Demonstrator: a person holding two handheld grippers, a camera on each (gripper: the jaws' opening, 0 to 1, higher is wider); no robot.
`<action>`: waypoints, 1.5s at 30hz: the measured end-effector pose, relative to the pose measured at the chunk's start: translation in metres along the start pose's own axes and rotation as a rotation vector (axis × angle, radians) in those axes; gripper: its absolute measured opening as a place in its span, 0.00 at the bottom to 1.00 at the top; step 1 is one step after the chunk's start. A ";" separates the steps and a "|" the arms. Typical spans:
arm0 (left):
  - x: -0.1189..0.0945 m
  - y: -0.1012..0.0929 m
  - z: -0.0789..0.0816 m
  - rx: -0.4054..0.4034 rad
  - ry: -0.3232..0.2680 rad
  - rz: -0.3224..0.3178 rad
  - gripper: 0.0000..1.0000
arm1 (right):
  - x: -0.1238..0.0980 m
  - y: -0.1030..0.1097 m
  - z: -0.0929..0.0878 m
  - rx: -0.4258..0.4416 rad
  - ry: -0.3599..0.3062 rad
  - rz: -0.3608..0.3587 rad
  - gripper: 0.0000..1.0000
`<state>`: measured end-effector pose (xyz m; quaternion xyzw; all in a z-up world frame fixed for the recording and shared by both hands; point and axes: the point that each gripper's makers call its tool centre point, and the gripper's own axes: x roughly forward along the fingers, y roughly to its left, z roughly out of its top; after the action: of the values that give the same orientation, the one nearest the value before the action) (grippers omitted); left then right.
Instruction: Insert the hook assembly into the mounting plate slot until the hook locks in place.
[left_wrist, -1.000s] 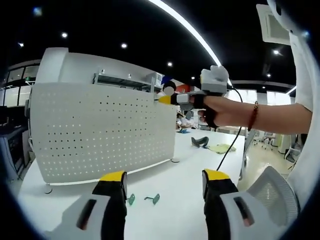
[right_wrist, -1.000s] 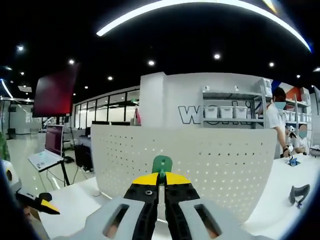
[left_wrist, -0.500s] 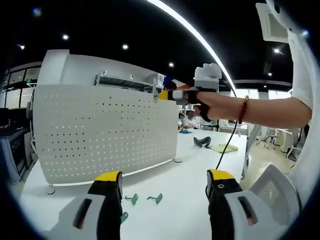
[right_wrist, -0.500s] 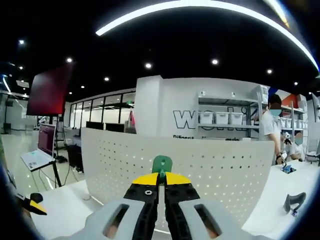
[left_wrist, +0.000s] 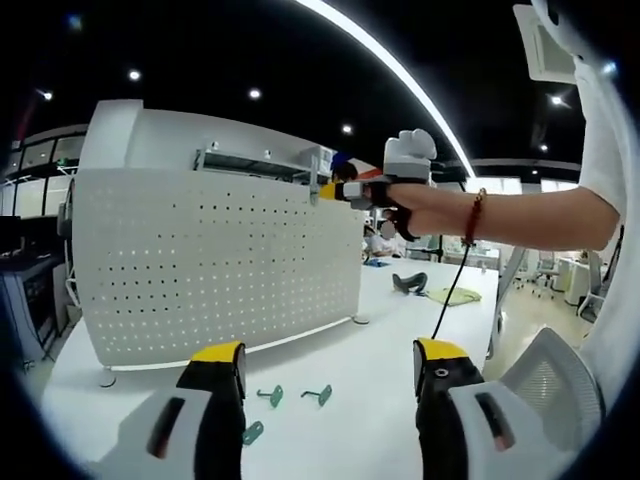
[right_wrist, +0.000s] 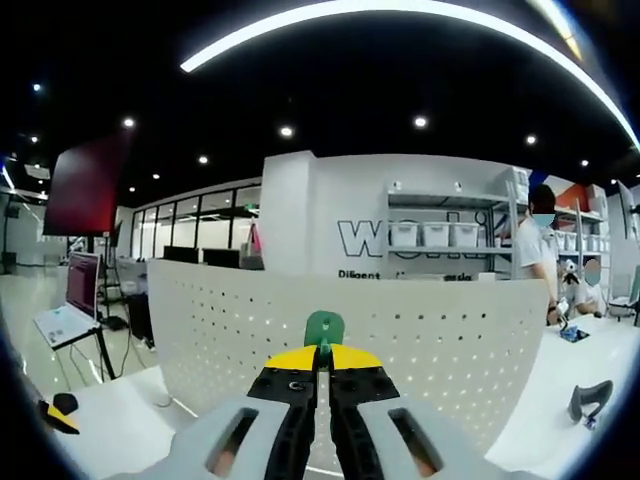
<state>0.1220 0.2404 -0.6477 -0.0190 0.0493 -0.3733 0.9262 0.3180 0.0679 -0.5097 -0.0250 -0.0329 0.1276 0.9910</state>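
A white perforated mounting plate stands upright on the white table; its other face shows in the right gripper view. My right gripper is shut on a green hook, held up near the plate's top edge. In the left gripper view that right gripper sits at the plate's upper right corner, in a person's hand. My left gripper is open and empty, low over the table. Three loose green hooks lie on the table between its jaws.
A dark tool and a yellow-green cloth lie on the table's far right. Shelving with white bins and a standing person are behind the plate. A laptop on a stand is at the left.
The right gripper with its hook has risen along the plate to its top edge. The left gripper's view has pulled back slightly, bringing a third loose hook into sight.
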 end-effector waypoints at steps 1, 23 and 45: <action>0.000 0.000 0.000 0.000 0.000 0.000 0.70 | 0.002 -0.001 0.001 -0.005 -0.004 -0.002 0.01; 0.001 0.006 -0.007 -0.006 0.029 -0.006 0.70 | 0.031 -0.016 -0.005 -0.009 0.014 -0.044 0.01; 0.000 0.013 -0.006 -0.017 0.023 -0.008 0.69 | 0.056 -0.019 -0.007 -0.017 0.011 -0.066 0.01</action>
<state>0.1304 0.2499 -0.6550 -0.0229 0.0629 -0.3765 0.9240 0.3779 0.0632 -0.5127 -0.0331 -0.0292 0.0944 0.9946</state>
